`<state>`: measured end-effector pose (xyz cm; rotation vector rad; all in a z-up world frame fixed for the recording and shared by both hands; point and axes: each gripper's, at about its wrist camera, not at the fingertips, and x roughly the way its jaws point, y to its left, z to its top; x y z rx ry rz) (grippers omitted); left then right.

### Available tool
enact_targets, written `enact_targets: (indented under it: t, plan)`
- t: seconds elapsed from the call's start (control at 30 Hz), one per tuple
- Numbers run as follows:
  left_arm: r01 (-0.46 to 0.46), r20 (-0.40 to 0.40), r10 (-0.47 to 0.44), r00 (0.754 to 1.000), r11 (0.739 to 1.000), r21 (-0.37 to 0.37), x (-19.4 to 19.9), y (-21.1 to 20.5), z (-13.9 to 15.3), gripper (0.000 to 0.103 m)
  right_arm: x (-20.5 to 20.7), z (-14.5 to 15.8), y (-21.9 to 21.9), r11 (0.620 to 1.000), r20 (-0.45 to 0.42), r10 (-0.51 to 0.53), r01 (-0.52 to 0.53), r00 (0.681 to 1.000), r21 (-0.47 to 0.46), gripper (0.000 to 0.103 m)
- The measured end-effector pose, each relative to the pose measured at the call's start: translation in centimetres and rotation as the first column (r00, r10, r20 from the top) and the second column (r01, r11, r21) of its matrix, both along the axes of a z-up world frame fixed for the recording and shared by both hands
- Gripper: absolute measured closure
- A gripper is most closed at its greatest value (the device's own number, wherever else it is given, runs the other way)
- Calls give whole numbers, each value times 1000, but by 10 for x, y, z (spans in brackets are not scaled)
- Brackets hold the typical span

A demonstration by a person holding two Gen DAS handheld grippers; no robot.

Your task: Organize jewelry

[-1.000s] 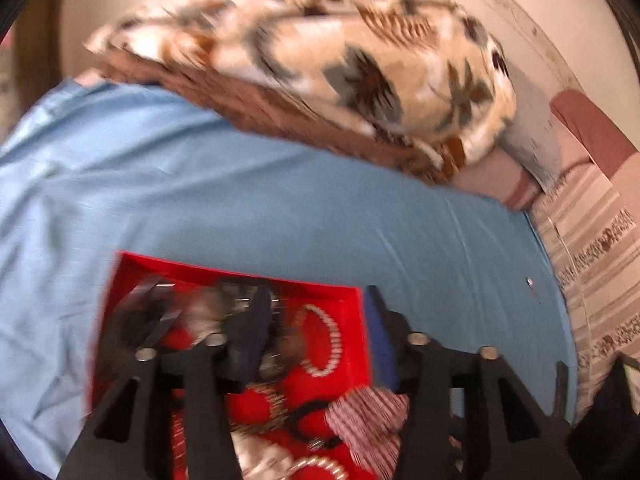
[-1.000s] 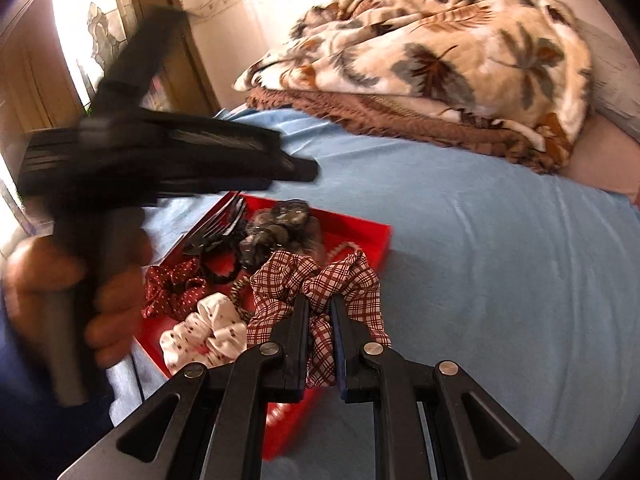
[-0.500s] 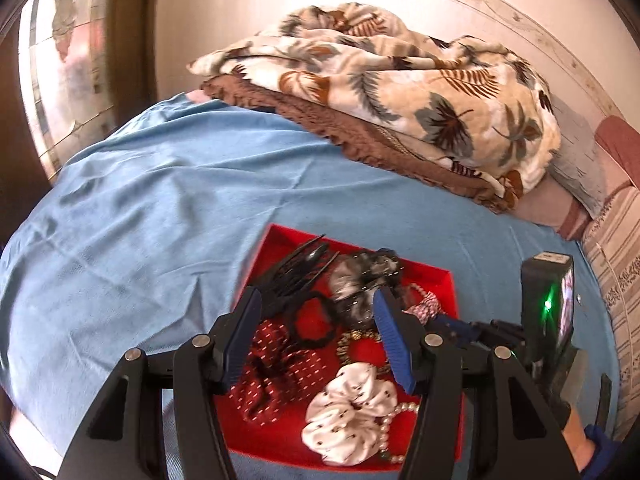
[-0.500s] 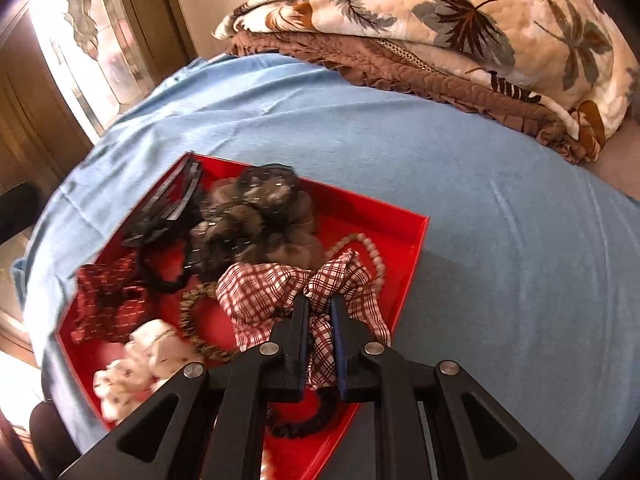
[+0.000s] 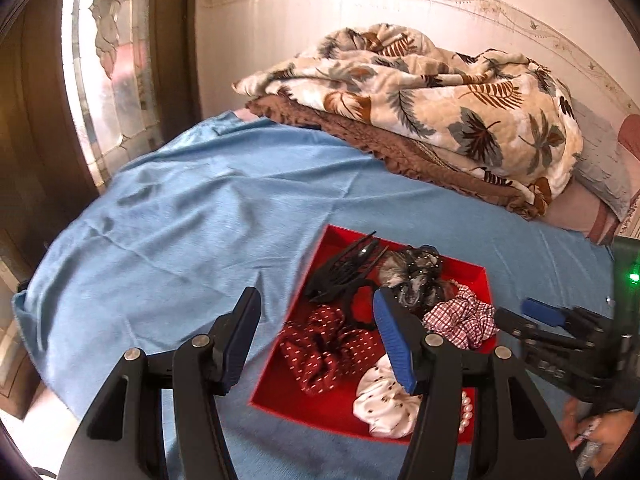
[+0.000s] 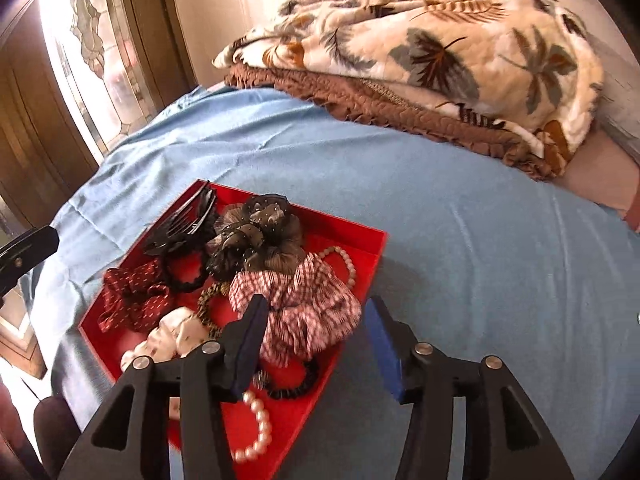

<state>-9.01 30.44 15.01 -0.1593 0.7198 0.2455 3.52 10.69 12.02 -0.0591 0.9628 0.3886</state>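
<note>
A red tray [image 5: 288,404] [image 6: 352,236] lies on the blue bedsheet. In it are a red-and-white checked scrunchie [image 6: 308,304] [image 5: 464,320], a dark red dotted bow [image 6: 132,292] [image 5: 324,344], a white dotted scrunchie [image 6: 168,340] [image 5: 384,404], a black claw clip [image 6: 188,220] [image 5: 344,268], a grey-black mesh flower [image 6: 256,236] [image 5: 416,276], black hair ties and a pearl bracelet [image 6: 256,424]. My right gripper [image 6: 316,344] is open just above the checked scrunchie, which lies loose in the tray. My left gripper [image 5: 316,340] is open over the tray's left edge, empty.
A folded leaf-print blanket [image 5: 432,96] on a brown quilt [image 5: 384,148] lies at the back of the bed. A glass-panelled door [image 5: 108,64] is at the left. The right gripper's body [image 5: 572,344] and hand show at the right of the left wrist view.
My right gripper has opened and let go of the checked scrunchie, which now lies in the tray. My left gripper has drawn back and to the left of the tray.
</note>
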Motion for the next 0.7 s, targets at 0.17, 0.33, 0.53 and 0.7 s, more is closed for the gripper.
enact_targets:
  t: [0.17,0.33,0.53,0.7]
  plan:
    - [-16,38,14,999,998,55,-25,-7,16,40,-35,14,-20,999,3,-28,28,1000,36,46]
    - [-47,84,37,996,991,124,-49,-19,30,27,-77,22,-36,995,5,-64,64,998,82,41]
    - [-119,147,93,985,977,179,-80,-32,40,13,-117,27,-39,992,29,-87,84,996,99,40]
    - [-207,233,154,960,954,219,-103,-36,52,0,-141,30,-39,990,50,-97,91,994,108,35]
